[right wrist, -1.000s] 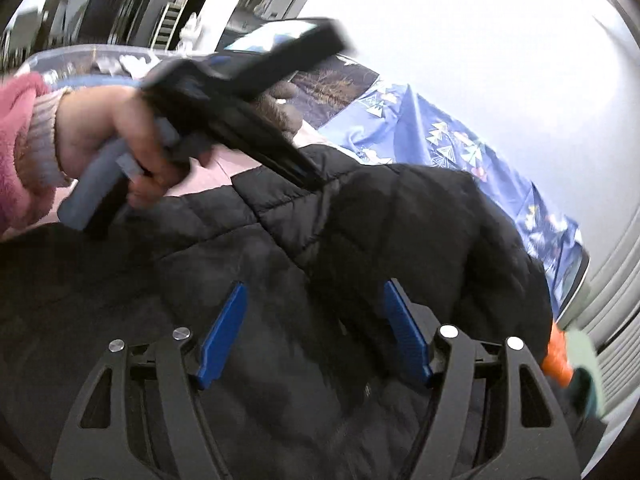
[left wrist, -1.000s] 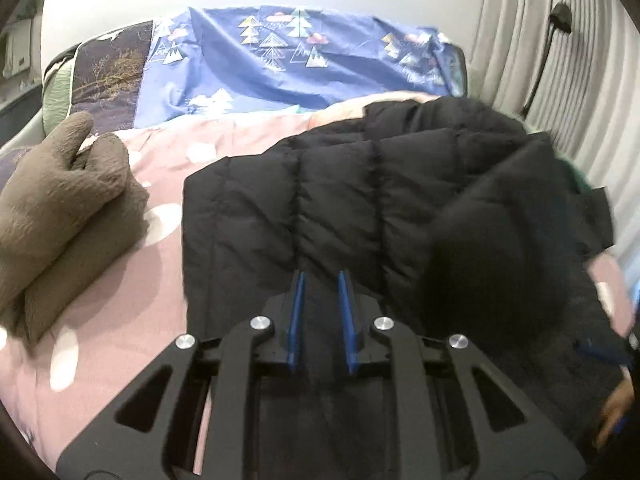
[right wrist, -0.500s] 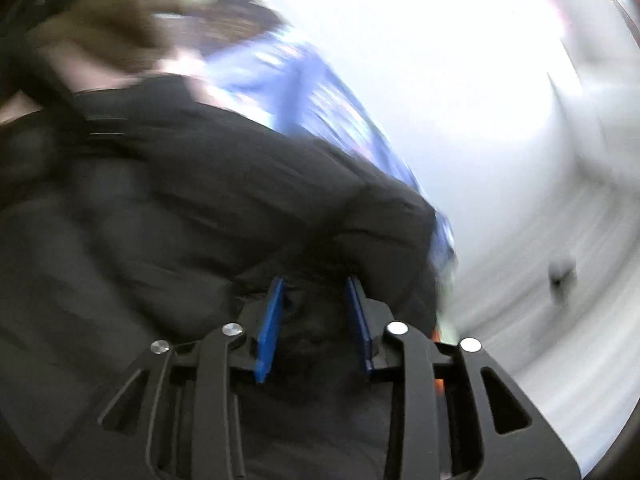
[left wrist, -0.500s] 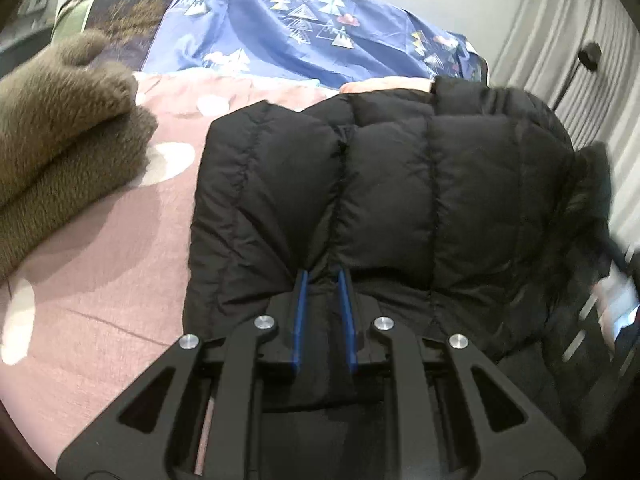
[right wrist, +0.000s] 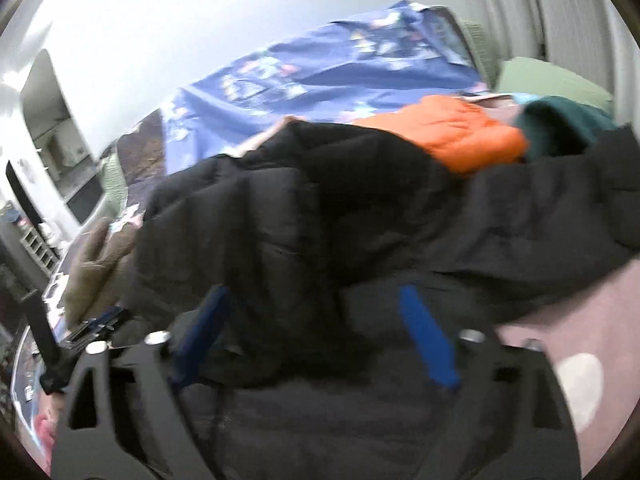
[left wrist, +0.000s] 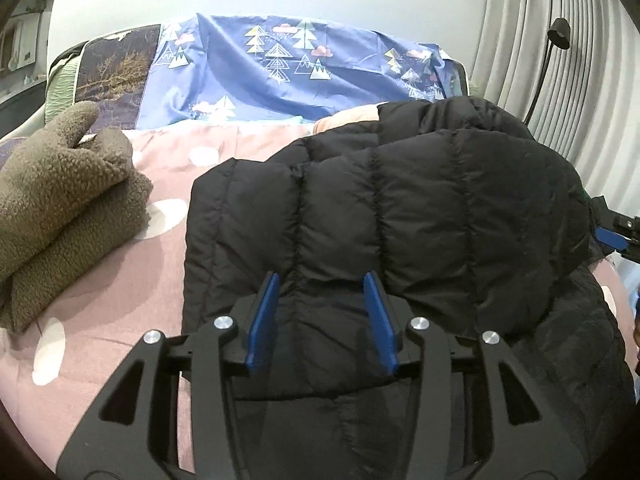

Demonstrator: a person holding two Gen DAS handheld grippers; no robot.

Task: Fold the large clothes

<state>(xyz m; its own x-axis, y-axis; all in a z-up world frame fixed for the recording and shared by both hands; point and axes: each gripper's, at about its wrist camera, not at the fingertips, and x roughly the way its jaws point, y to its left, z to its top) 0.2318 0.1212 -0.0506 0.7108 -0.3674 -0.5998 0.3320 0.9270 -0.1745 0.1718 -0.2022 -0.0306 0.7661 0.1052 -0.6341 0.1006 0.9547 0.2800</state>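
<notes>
Item: black puffer jacket (left wrist: 400, 216), one large garment, lying on the pink spotted bed (left wrist: 120, 304), folded over on itself; a second layer of it lies underneath toward 5 o'clock in my left view.

Left claw (left wrist: 322, 316): jaws apart, having just been opening. The folded edge of the jacket sits between the blue pads, but they no longer press it.

Right claw (right wrist: 316, 340): jaws wide, likewise just opened, over the jacket's near side with nothing clamped. This view is blurred.

Neighbours: brown fleece (left wrist: 60, 208), already folded, at 9 o'clock, just beside the jacket. Blue tree-print sheet (left wrist: 288, 68) at 12 o'clock. Orange garment (right wrist: 452, 136) and teal garment (right wrist: 560, 124) lie past the jacket at 1 o'clock in my right view.

Step in hand, as I judge it: letting go after laying one fold.

Next move calls for: fresh holds on the near edge or loose side, both claws lifting together, since the padding is bulky and likely to spring open.
</notes>
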